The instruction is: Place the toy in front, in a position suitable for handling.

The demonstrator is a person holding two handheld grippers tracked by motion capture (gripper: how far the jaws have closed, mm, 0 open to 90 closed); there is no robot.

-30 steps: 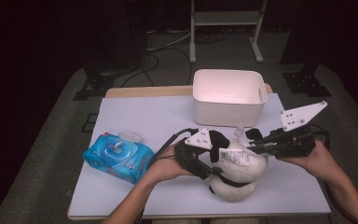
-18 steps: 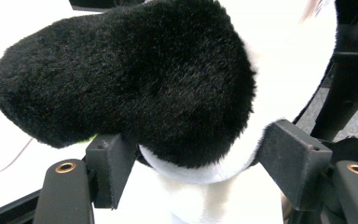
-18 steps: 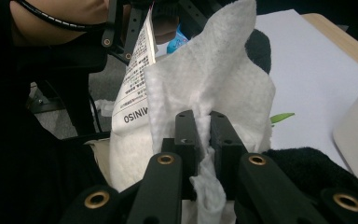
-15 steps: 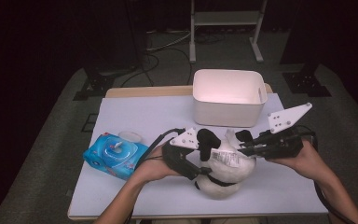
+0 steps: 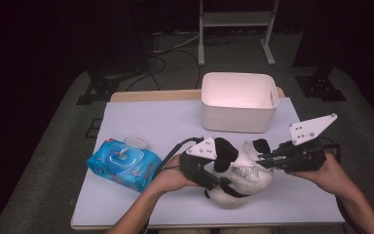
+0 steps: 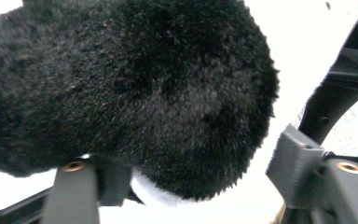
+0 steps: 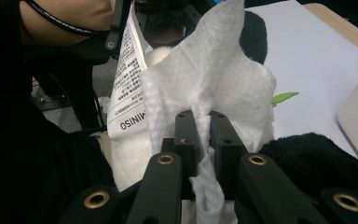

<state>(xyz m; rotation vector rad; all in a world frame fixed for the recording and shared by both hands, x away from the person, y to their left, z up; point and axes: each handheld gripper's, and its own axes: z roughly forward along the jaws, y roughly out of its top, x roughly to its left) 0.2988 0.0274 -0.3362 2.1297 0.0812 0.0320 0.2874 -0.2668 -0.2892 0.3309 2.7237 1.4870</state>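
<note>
The plush toy lies near the front edge of the bench, right of centre, between the person's two hands. It is a soft, stuffed body in white pile with black limbs and ears; the judgement is that it weighs little, yields under any pressure and will not slip, since the long fibres catch on the pads. A printed fabric label hangs from it and is too flimsy to serve as a hold. The left claw reaches around a black furry limb; its jaws have just been closing, with the limb between them, yet a clear gap remains at one pad, so this claw counts as released. A limb is the preferred hold: it is narrow enough to span and compresses into a firm pinch. The right claw is clenched on a white wipe, a thin, embossed, limp sheet that bunches between the pads and drapes against the toy. Handle the wipe gently; it is likely to tear if pulled hard. A blue wipe pack, glossy and soft-sided, lies near the front left corner. A rigid white plastic bin, with rounded corners, stands toward the back edge.
</note>
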